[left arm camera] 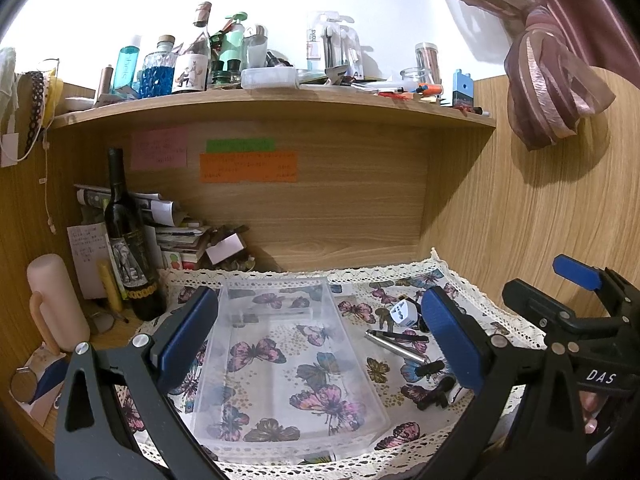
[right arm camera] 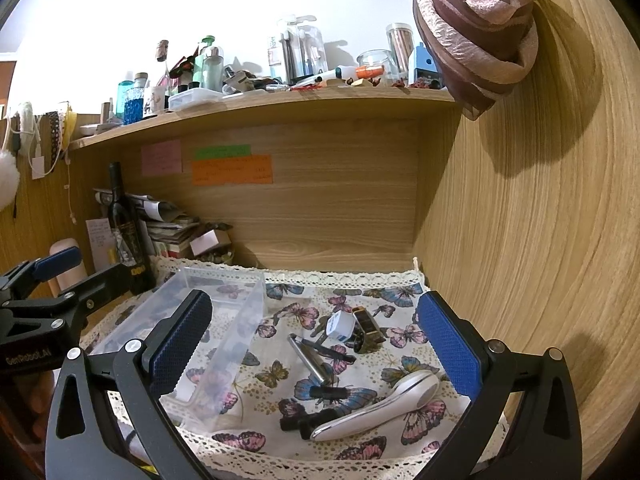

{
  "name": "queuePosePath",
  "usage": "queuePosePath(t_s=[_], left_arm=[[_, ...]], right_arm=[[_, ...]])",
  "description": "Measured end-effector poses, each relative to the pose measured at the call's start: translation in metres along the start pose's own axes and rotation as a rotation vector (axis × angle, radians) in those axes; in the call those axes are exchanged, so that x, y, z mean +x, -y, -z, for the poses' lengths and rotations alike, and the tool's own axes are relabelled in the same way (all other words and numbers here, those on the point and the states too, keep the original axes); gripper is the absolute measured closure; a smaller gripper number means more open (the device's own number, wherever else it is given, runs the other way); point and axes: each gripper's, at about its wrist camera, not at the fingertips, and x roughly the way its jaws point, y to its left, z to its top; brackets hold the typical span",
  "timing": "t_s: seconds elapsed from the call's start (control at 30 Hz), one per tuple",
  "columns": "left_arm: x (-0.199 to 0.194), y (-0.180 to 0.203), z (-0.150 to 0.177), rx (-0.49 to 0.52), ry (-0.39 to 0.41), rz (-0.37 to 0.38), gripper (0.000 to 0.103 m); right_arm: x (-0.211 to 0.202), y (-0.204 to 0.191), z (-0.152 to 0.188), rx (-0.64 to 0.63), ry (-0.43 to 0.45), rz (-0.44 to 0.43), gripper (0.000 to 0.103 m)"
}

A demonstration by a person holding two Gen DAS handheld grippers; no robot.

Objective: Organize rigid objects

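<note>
- Hovering: my left gripper point(left arm camera: 320, 344) and right gripper point(right arm camera: 316, 352), both spread, grasping nothing.
- Clear bin point(left arm camera: 280, 364): seemingly empty.
- Unsorted: pen point(right arm camera: 310, 360), white dice point(right arm camera: 340, 325), white handle point(right arm camera: 380, 406).

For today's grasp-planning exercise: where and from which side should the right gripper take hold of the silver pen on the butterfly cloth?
Grip the silver pen mid-barrel from above with the right gripper, fingers across its narrow width. It lies flat and diagonal, so turn the wrist to match; its middle has space either side.

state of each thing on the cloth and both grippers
left gripper: open, holding nothing
right gripper: open, holding nothing
clear bin: upright, empty
silver pen: lying flat outside the bin
white handle: lying outside the bin
wine bottle: upright
</note>
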Motion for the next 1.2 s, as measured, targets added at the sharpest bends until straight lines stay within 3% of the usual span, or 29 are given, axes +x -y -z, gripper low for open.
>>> queuePosePath(t_s=[0.27, 0.5, 0.67, 0.8, 0.9, 1.2], left_arm=[[0.006, -0.005, -0.001, -0.022, -0.021, 0.017, 0.000], [0.025, -0.030, 0.000, -0.100, -0.077, 0.035, 0.000], [0.046, -0.058, 0.007, -0.126, -0.161, -0.036, 0.026], [0.065, -0.087, 0.014, -0.135, -0.232, -0.076, 0.033], [0.080, -0.104, 0.020, -0.123, -0.293, -0.102, 0.045], [0.136, -0.131, 0.037, -0.101, -0.520, -0.017, 0.072]], right_arm=[[0.005, -0.001, -0.002, -0.004, -0.005, -0.003, 0.000], [0.017, 0.002, 0.003, 0.001, -0.040, 0.016, 0.000], [0.028, 0.008, 0.010, 0.002, -0.079, 0.063, 0.001], [0.039, 0.014, 0.016, 0.002, -0.125, 0.107, 0.012], [0.050, 0.018, 0.022, 0.006, -0.175, 0.139, 0.019], [0.076, 0.037, 0.040, 0.045, -0.324, 0.265, 0.026]])
